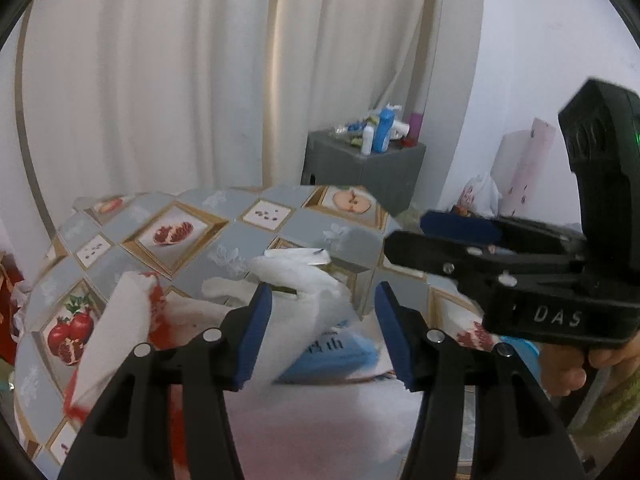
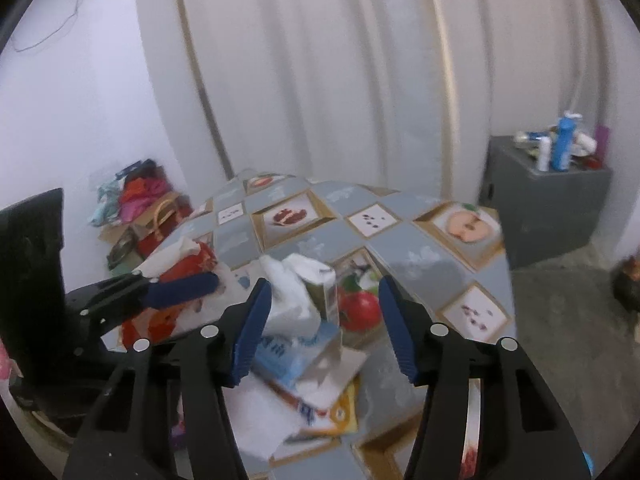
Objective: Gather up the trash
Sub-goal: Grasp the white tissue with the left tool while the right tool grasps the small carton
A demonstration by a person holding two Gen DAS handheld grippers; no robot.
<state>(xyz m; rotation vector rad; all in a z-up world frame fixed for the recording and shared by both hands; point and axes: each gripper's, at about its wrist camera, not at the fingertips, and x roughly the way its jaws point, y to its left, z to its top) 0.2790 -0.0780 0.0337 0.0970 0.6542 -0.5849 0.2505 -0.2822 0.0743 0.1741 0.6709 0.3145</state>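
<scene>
A heap of trash lies on the near part of the fruit-print table (image 1: 248, 240): crumpled white tissue (image 1: 304, 284), a blue and white carton (image 1: 340, 356) and a red and white wrapper (image 1: 132, 312). My left gripper (image 1: 324, 332) is open, its jaws on either side of the tissue and carton without closing on them. My right gripper (image 2: 324, 328) is open over the same heap, above the tissue (image 2: 292, 292) and the carton (image 2: 296, 352). The right gripper also shows at the right of the left wrist view (image 1: 432, 236); the left one at the left of the right wrist view (image 2: 188, 288).
A yellow packet (image 2: 340, 412) and white paper (image 2: 256, 420) lie under the carton. A grey box (image 2: 552, 208) with bottles stands by the curtain. Clothes and bags (image 2: 136, 208) are piled on the floor at left. The table edge (image 2: 508, 280) drops off at right.
</scene>
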